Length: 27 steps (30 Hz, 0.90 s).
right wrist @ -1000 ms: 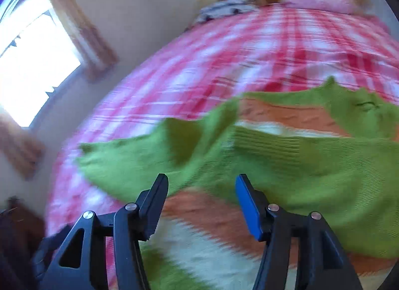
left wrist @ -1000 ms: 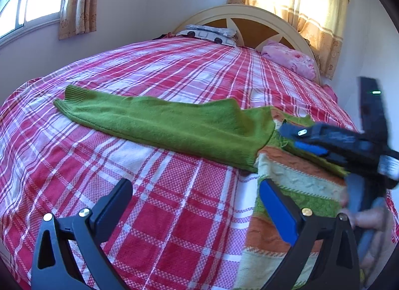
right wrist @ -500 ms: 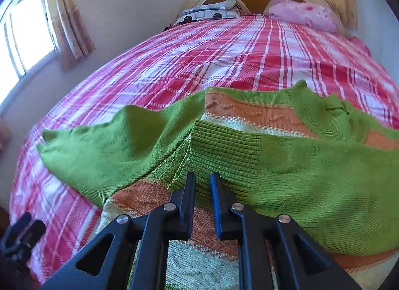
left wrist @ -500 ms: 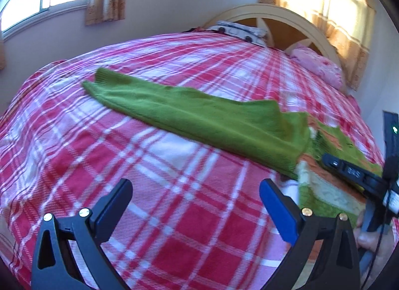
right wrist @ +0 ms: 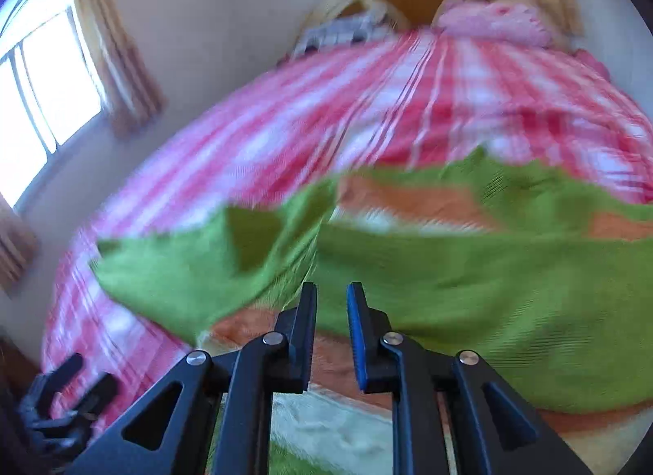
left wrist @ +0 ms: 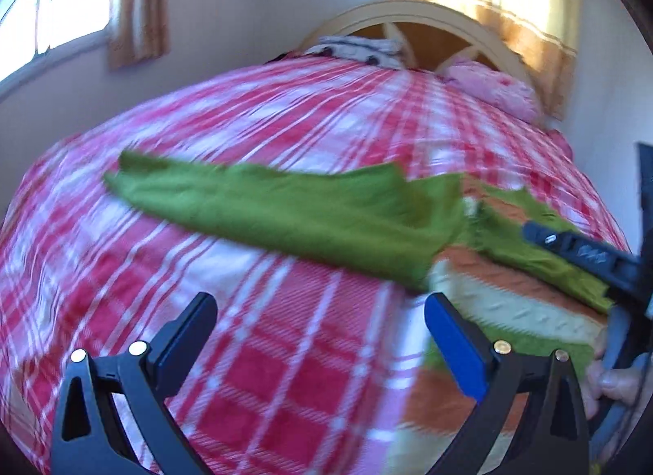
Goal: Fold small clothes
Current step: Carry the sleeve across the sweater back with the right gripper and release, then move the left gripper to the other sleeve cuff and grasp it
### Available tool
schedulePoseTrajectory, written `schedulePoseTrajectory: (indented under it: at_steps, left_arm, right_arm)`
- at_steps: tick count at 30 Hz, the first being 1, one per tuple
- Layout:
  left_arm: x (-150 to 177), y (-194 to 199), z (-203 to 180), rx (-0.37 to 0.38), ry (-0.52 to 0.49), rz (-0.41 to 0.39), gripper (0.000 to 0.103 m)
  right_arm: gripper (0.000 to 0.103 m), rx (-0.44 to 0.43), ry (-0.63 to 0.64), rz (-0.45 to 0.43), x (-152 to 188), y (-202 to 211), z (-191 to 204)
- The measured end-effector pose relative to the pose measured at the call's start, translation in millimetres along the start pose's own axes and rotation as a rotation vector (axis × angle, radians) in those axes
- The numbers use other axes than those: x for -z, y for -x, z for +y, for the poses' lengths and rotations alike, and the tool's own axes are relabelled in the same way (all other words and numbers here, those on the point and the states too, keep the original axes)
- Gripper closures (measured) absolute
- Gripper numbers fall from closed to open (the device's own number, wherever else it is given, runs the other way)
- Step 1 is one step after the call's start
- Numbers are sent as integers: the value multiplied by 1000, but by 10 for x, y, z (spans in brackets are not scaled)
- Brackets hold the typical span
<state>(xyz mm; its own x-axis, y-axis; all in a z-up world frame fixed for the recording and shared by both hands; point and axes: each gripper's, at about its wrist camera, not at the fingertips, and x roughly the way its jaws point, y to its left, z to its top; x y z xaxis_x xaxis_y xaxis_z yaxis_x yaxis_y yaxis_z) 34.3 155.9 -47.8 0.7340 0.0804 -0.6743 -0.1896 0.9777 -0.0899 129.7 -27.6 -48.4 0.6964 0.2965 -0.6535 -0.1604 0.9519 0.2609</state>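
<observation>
A small knitted sweater (left wrist: 502, 295), green with orange and cream stripes, lies on the bed. Its left green sleeve (left wrist: 285, 213) stretches out leftward over the quilt. Its other green sleeve (right wrist: 469, 291) is folded across the striped body. My left gripper (left wrist: 318, 336) is open and empty, above the quilt just left of the sweater body. My right gripper (right wrist: 330, 324) has its jaws nearly closed at the cuff of the folded sleeve; a narrow gap shows, and whether they pinch the cuff is not clear. It also shows in the left wrist view (left wrist: 579, 250).
The bed has a red and white plaid quilt (left wrist: 265, 373), a pink pillow (left wrist: 494, 91) and a patterned pillow (left wrist: 359, 48) by the cream headboard (left wrist: 412, 13). Curtained windows are on the left wall (right wrist: 53, 95) and behind the headboard.
My right gripper closed from open to nearly shut at the folded sleeve's cuff. Both views have shifted and are now blurred with motion. The left gripper stays open.
</observation>
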Motion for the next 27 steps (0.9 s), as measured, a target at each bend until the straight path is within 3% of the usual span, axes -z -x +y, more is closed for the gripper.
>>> schedulePoseTrajectory:
  at_steps: [4, 8, 10, 14, 15, 18, 22, 27]
  left_arm:
    - [-193, -17, -384, 64, -50, -25, 0]
    - [-344, -200, -1001, 95, -137, -36, 0]
    - [-359, -311, -1235, 107, -177, -34, 0]
    - [-388, -707, -1690, 41, -241, 12, 0]
    - [-375, -833, -1762, 15, -261, 36, 0]
    - [-313, -1104, -1803, -30, -266, 154, 0]
    - [-294, -1123, -1689, 3, -218, 172, 0]
    - [-259, -1111, -1664, 12, -210, 173, 0]
  right_arm:
    - [87, 130, -6, -93, -107, 461, -482]
    - [87, 324, -139, -87, -204, 712, -1447]
    - [87, 351, -194, -43, -219, 701, -1882]
    - [87, 432, -211, 77, -84, 463, -2496]
    - [88, 390, -276, 37, -37, 500, -2637]
    - [97, 394, -373, -23, 24, 571, -2783]
    - [97, 480, -301, -18, -5, 503, -2650]
    - [93, 505, -307, -30, -15, 699, -2519]
